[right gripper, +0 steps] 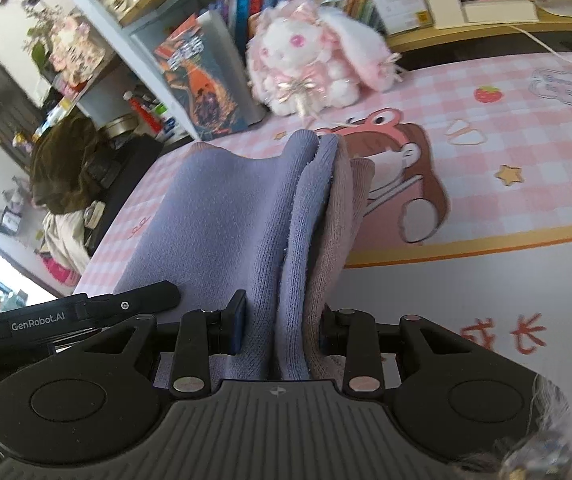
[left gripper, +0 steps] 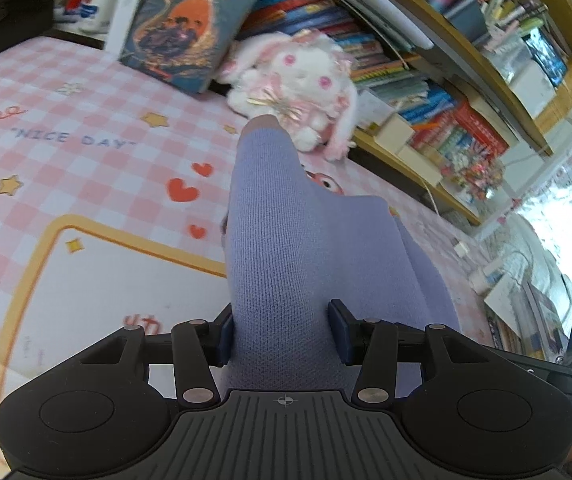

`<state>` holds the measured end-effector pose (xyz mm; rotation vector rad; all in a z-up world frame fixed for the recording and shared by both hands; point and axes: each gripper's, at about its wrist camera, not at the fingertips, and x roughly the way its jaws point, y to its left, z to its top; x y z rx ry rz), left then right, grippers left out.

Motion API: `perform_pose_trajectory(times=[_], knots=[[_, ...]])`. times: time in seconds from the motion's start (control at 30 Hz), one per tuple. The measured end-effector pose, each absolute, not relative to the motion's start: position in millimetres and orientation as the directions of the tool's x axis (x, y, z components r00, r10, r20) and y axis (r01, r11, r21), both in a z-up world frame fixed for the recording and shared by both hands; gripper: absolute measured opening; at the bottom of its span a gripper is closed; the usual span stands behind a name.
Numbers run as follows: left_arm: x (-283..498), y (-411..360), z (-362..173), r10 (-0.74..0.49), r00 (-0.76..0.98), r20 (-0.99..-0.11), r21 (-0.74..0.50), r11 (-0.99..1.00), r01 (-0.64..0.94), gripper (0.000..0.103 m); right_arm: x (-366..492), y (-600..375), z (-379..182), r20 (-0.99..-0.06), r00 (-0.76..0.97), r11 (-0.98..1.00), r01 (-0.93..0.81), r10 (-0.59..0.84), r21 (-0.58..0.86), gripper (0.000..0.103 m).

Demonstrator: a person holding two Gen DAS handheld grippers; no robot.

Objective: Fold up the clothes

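Both tongs clamp the lilac knit garment (left gripper: 286, 264) – left gripper (left gripper: 282, 336) & right gripper (right gripper: 282, 328) bunch thick folds, lifted off the pink check mat (left gripper: 66, 152), prob. to carry the fold over.

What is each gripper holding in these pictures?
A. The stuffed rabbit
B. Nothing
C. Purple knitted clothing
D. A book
C: the left gripper and the right gripper each have purple knitted clothing bunched between their fingers.
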<state>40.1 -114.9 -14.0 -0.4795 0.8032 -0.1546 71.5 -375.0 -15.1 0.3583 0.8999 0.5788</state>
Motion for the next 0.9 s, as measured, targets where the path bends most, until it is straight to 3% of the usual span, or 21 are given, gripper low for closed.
perform_pose_trajectory(times=[0.47,0.9], knots=[[70.0,-131.8,-19.0,-0.428,0.631,-0.647,-0.485,0.869,0.092,0.046,64.1,-403.7,-14.3,-0.640,0.575,0.844,-0.188,0.509,0.503,0.030],[82.6,-75.9,-19.4,-0.458,0.609,-0.648,-0.507,0.856,0.105,0.046,67.9,-351.5,-10.4,-0.661,0.590,0.867,-0.148,0.464,0.477,0.030]])
